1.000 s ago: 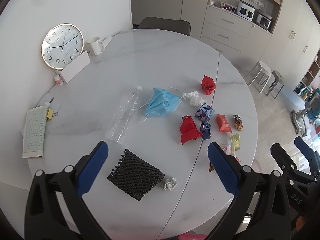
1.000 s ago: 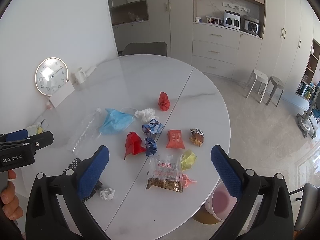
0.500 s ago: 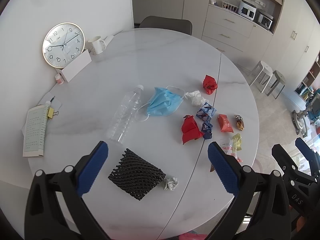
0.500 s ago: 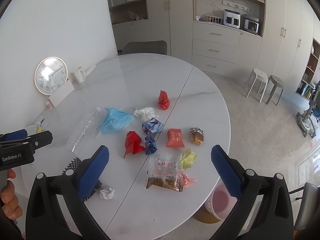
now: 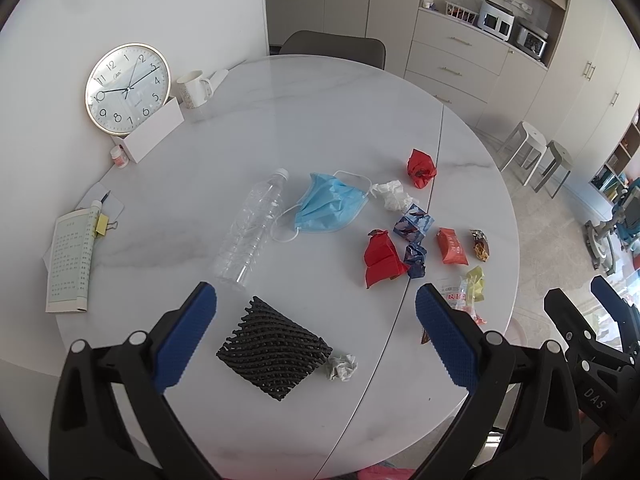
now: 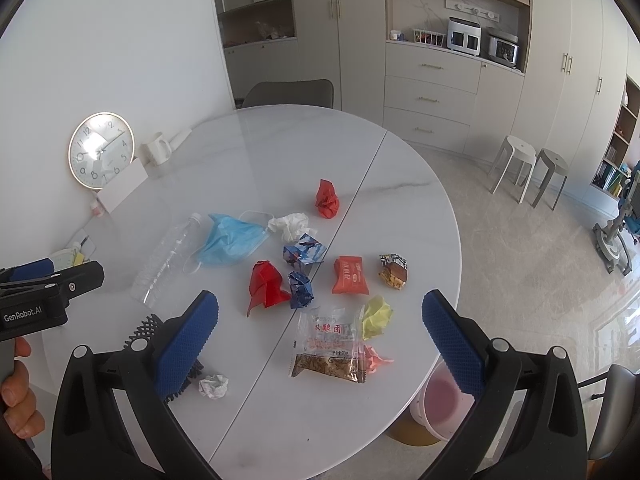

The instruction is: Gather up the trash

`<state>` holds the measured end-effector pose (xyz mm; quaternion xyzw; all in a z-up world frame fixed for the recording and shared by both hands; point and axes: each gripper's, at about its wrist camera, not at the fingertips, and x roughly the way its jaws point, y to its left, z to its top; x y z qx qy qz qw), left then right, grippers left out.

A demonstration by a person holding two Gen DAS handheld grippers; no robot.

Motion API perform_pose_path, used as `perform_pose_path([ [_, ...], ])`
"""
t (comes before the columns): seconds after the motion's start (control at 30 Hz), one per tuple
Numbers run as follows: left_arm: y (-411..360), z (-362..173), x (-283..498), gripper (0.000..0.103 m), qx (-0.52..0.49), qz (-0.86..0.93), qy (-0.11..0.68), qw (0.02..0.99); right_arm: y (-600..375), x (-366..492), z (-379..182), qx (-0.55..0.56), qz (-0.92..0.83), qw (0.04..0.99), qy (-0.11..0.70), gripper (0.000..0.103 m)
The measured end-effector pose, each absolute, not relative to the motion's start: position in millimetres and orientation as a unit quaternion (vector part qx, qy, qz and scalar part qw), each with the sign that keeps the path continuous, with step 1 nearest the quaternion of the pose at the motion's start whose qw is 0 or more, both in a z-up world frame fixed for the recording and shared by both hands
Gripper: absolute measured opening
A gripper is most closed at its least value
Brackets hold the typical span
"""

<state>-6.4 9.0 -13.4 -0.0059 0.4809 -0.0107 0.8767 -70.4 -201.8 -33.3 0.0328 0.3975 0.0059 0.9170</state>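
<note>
Floor: pink bin (image 6: 440,404) (contents unclear)

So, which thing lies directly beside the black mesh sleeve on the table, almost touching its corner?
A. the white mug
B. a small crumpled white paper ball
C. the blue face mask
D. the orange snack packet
B: in the left wrist view the small crumpled white paper ball sits right at the corner of the black mesh sleeve, while the other things lie farther away.

Glossy marble table (image 5: 280,128); clear plastic bottle (image 5: 250,236).
</note>
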Motion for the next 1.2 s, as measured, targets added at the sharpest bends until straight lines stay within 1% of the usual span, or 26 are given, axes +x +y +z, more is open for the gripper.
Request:
perform_pose_path([
  [0.67, 12, -20, -6, 0.095, -0.007, -0.005, 0.485, 0.874, -201, -69, -37, 0.032, 0.010, 0.914, 0.403, 0.101],
  [0.8, 13, -24, -6, 0.095, -0.005, -0.009, 0.482, 0.876, -204, -72, -38, 0.044, 0.017, 0.920, 0.390, 0.101],
  [0.93, 22, -37, -7, 0.095, -0.016, -0.014, 0.492, 0.871, -210, -73, -46, 0.058, 0.024, 0.918, 0.392, 0.101],
  [1.07, 40, -60, -6, 0.095, -0.028, 0.019, 0.513, 0.858, -215, -75, -61, 0.059, 0.034, 0.911, 0.407, 0.101],
  [1.2, 64, -96, -7, 0.095, -0.091, 0.058, 0.554, 0.825, -219, -76, -82, 0.052, 0.043, 0.901, 0.429, 0.101],
])
